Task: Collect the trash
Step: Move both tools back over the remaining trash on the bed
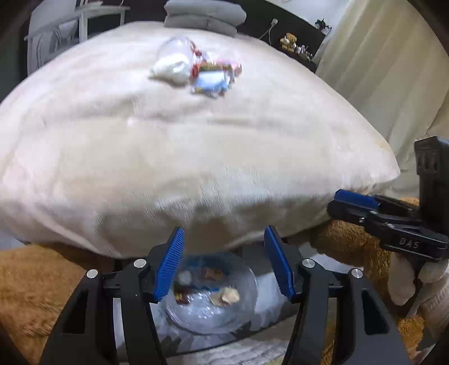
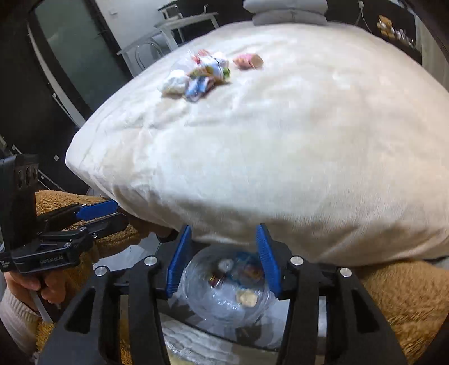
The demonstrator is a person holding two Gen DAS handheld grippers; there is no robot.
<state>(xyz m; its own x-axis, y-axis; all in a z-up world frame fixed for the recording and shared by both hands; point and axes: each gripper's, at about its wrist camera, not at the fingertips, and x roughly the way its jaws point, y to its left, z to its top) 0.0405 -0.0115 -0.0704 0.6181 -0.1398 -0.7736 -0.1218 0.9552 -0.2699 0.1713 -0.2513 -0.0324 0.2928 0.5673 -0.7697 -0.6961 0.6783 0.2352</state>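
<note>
A small heap of trash (image 1: 196, 71) lies far up the cream blanket (image 1: 168, 157): a crumpled white tissue (image 2: 175, 82), colourful wrappers (image 2: 207, 75) and some clear plastic. A pink and tan piece (image 2: 248, 61) lies just right of the heap. Below the bed's near edge sits a clear plastic bag (image 1: 213, 306) (image 2: 224, 294) with wrappers and scraps inside. My left gripper (image 1: 224, 233) (image 2: 112, 213) hovers over that bag, open, with nothing between its blue pads. My right gripper (image 2: 223, 228) (image 1: 339, 203) is beside it, also open and empty.
Brown fuzzy fabric (image 2: 407, 294) lies under the bed's near edge on both sides. Grey pillows (image 1: 202, 15) are stacked at the far end of the bed. A shelf with a teddy bear (image 1: 289, 42) and a pale curtain (image 1: 378, 73) are at the right; white chairs (image 2: 168, 33) at the left.
</note>
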